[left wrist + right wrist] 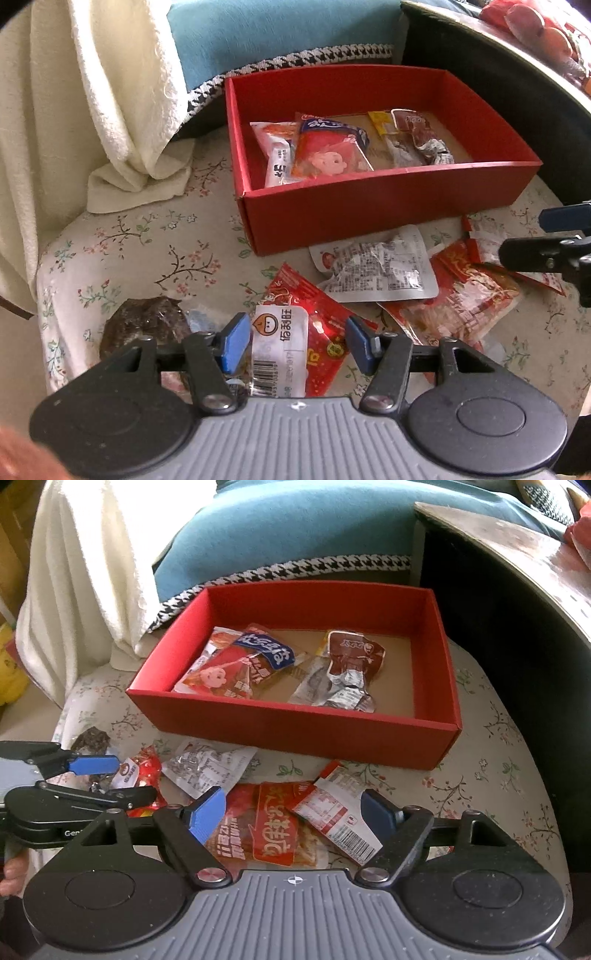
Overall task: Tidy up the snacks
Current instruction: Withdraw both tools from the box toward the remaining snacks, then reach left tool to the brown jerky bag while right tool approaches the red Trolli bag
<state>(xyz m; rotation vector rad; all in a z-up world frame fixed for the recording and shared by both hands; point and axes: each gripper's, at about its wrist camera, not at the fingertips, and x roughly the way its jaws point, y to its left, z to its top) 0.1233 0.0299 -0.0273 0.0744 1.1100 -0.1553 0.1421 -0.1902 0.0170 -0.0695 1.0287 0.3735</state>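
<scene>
Right now the left tool [295, 341] has its jaws apart around a red snack pack [295, 332] on the flowery table [147, 240], not pressing it. The right tool [293, 814] is wide open over another red pack [273, 830]. Just behind the packs sits the red box [295, 734] with some snacks inside and bare floor at its right end.

A white label [279, 334] on the red snack packet [325, 343] reads "佰刻旺", with a barcode below whose digits are too blurred to read. The left tool [79, 775] body shows the letters "Gen", cut off. An orange-red packet [275, 830] carries large yellow Chinese characters, not clearly legible. A red-and-white packet [334, 812] bears a barcode.
</scene>
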